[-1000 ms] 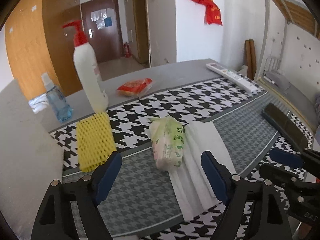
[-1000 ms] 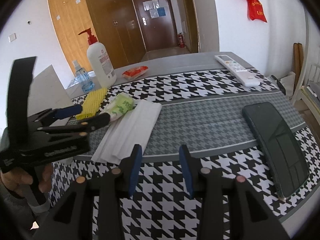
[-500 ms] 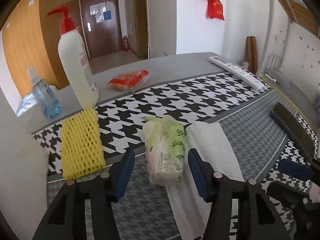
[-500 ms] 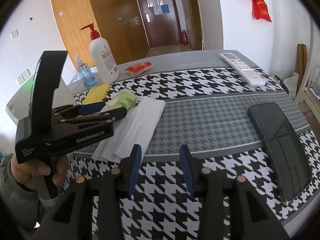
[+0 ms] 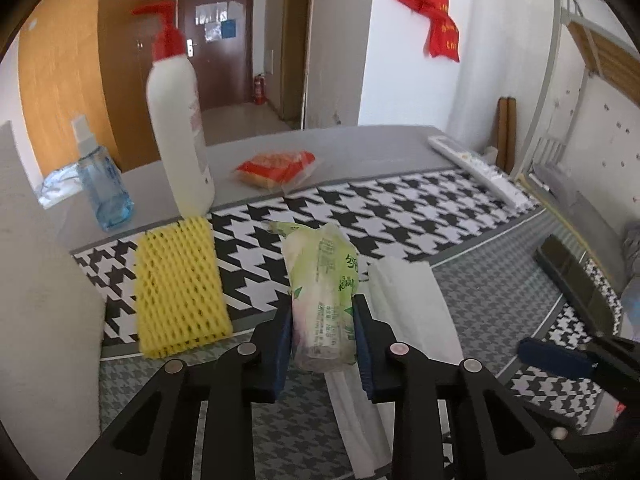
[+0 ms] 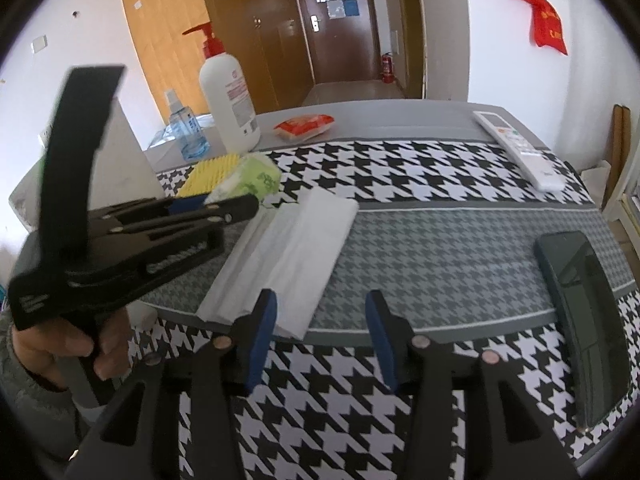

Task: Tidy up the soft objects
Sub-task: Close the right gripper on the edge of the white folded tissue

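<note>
We see the left gripper (image 5: 322,334) with its jaws just closed in on a green tissue pack (image 5: 322,292), the blue pads pressing both sides of the pack's near end. The pack lies lengthwise on a houndstooth table mat (image 5: 400,208), straddling the line between its black-and-white band and its grey band. Just to the pack's left rests a yellow foam net (image 5: 178,284); touching its right side is a folded white cloth (image 5: 412,308), which runs back under the gripper's right finger.

From the right wrist we look across the same table. The right gripper (image 6: 322,334) hovers over the near edge of the mat with its jaws partly apart, having just been opening, and nothing between them. Its left pad sits just above the near end of the white cloth (image 6: 296,248). A hand (image 6: 60,344) at the left edge grips the handle of the left gripper (image 6: 240,204), whose tips meet the green pack (image 6: 252,178).

Behind the soft items stand a white pump bottle (image 5: 178,132) and a small blue spray bottle (image 5: 102,184), with a red packet (image 5: 276,166) beside them. A white remote (image 6: 520,148) lies at the far right, and a dark phone (image 6: 580,312) at the near right.
</note>
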`<act>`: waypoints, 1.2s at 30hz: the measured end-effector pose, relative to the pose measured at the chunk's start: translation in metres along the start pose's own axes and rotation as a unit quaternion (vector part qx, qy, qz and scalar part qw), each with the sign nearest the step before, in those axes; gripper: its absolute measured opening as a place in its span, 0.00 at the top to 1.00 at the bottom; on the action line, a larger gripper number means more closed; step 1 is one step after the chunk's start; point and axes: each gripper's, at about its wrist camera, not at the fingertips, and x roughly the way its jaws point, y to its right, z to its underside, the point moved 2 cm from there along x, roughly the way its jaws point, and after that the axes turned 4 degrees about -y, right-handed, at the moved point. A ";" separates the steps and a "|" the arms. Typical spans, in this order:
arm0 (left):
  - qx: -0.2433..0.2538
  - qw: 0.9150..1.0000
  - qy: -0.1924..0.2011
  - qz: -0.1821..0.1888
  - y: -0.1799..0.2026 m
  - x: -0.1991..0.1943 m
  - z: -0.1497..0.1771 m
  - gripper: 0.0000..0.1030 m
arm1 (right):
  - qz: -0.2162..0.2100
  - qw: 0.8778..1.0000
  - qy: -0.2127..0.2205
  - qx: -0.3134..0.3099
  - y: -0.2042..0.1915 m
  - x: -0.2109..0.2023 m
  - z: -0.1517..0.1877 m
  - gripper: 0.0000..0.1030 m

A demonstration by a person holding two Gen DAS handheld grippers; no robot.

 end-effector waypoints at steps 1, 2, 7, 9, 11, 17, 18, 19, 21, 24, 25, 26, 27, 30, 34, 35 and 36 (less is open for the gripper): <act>-0.001 1.000 0.003 0.001 -0.001 -0.002 0.000 0.71 | 0.000 1.000 -0.003 -0.002 -0.003 0.002 -0.001 0.51; -0.002 1.000 0.006 0.002 -0.002 -0.005 0.000 0.71 | -0.002 1.000 -0.006 -0.005 -0.006 0.005 -0.003 0.51; -0.004 1.000 0.014 -0.002 -0.005 -0.013 0.000 0.71 | -0.004 1.000 -0.018 -0.016 -0.016 0.015 -0.008 0.50; -0.006 1.000 0.016 -0.002 -0.007 -0.015 0.001 0.71 | -0.003 1.000 -0.025 -0.015 -0.018 0.020 -0.010 0.50; -0.008 1.000 0.019 -0.005 -0.009 -0.018 0.002 0.71 | -0.003 0.999 -0.029 -0.017 -0.019 0.022 -0.012 0.50; -0.019 1.000 0.020 -0.007 -0.017 -0.021 0.003 0.71 | -0.007 0.999 -0.026 -0.028 -0.029 0.025 -0.016 0.35; -0.020 1.000 0.020 -0.009 -0.019 -0.021 0.004 0.71 | -0.006 0.999 -0.025 -0.029 -0.029 0.026 -0.017 0.35; -0.020 1.000 0.020 -0.010 -0.020 -0.021 0.004 0.71 | -0.005 0.999 -0.026 -0.030 -0.030 0.026 -0.017 0.35; -0.022 1.000 0.020 -0.010 -0.022 -0.022 0.005 0.71 | -0.001 0.999 -0.028 -0.033 -0.032 0.030 -0.020 0.35; -0.022 0.999 0.026 -0.015 -0.024 -0.025 0.007 0.71 | 0.009 0.999 -0.036 -0.038 -0.033 0.037 -0.021 0.35; -0.025 0.999 0.028 -0.016 -0.026 -0.027 0.007 0.71 | 0.009 0.999 -0.037 -0.039 -0.032 0.036 -0.019 0.35; -0.027 0.999 0.030 -0.015 -0.028 -0.028 0.008 0.71 | 0.009 0.998 -0.039 -0.040 -0.033 0.038 -0.019 0.35; -0.029 0.999 0.030 -0.015 -0.030 -0.029 0.008 0.71 | 0.010 0.998 -0.040 -0.041 -0.034 0.040 -0.020 0.35; -0.035 0.999 0.031 -0.015 -0.035 -0.031 0.008 0.71 | 0.015 0.998 -0.043 -0.048 -0.037 0.044 -0.020 0.35; -0.036 0.999 0.037 -0.018 -0.039 -0.034 0.010 0.71 | 0.022 0.997 -0.046 -0.060 -0.042 0.050 -0.021 0.35; -0.037 0.998 0.038 -0.019 -0.040 -0.035 0.010 0.71 | 0.023 0.997 -0.047 -0.063 -0.044 0.052 -0.021 0.35; -0.038 0.998 0.040 -0.019 -0.041 -0.036 0.010 0.71 | 0.026 0.996 -0.048 -0.064 -0.046 0.054 -0.021 0.35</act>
